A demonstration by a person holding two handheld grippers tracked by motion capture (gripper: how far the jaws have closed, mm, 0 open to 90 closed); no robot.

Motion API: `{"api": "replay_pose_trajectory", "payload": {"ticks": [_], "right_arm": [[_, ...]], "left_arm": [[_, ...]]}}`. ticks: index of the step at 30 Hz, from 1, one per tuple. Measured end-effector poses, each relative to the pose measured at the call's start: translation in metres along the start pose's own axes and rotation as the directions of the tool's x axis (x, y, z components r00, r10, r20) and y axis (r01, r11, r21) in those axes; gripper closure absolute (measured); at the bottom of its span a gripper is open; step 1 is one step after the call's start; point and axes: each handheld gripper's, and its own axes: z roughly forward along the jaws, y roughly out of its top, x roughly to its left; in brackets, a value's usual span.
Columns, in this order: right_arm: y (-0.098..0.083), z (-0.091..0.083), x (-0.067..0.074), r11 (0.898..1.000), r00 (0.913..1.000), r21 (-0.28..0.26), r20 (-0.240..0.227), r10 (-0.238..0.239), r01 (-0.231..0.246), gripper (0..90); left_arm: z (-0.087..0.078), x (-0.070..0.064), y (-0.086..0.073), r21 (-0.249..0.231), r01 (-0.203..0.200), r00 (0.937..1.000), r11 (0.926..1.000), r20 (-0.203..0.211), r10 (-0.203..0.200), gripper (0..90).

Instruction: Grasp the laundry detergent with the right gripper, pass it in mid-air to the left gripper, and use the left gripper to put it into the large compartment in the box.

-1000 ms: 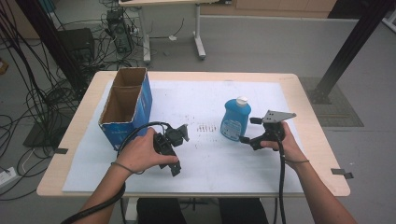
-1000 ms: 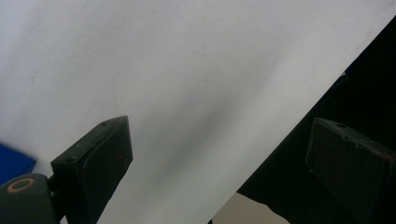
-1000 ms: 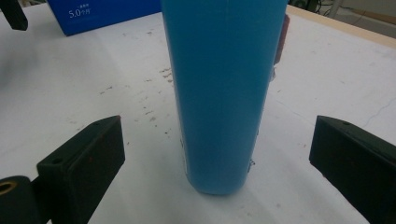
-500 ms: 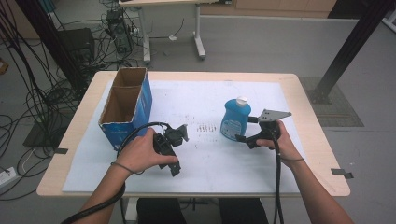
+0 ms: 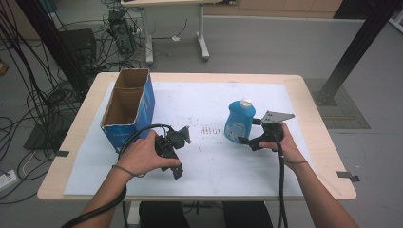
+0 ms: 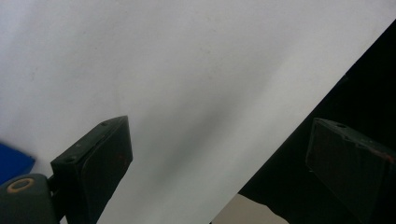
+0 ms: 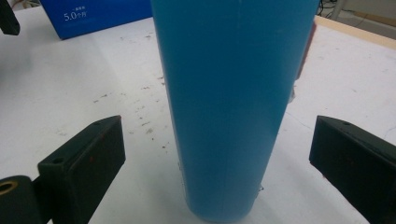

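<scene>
Standing upright right of frame centre on white surface (image 5: 209,102): blue bottle (image 5: 236,121); right gripper (image 5: 250,133) spread, jaws either side of bottle, not touching; left gripper (image 5: 183,154) lower left of centre, spread, empty, near blue box (image 5: 128,111)

The bottle (image 5: 236,124) stands on the sheet (image 5: 209,166) between the right gripper's (image 5: 249,134) parted jaws, touching neither. The box (image 5: 128,108) stands behind the left gripper (image 5: 177,152), to its left, well apart from the bottle. The left gripper lies low over bare sheet.
</scene>
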Motion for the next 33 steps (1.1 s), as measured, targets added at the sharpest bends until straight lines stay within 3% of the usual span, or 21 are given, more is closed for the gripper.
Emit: {"api": "replay_pose_trajectory", "payload": {"ticks": [33], "right_arm": [[-0.0047,0.0014,0.0003,1.000,0.9999,-0.024,-0.013,-0.007,0.006,2.6]], "left_arm": [[0.0006,-0.0008,0.0046,0.009,-0.006,1.0000,0.9999,-0.002,0.006,7.6]]}}
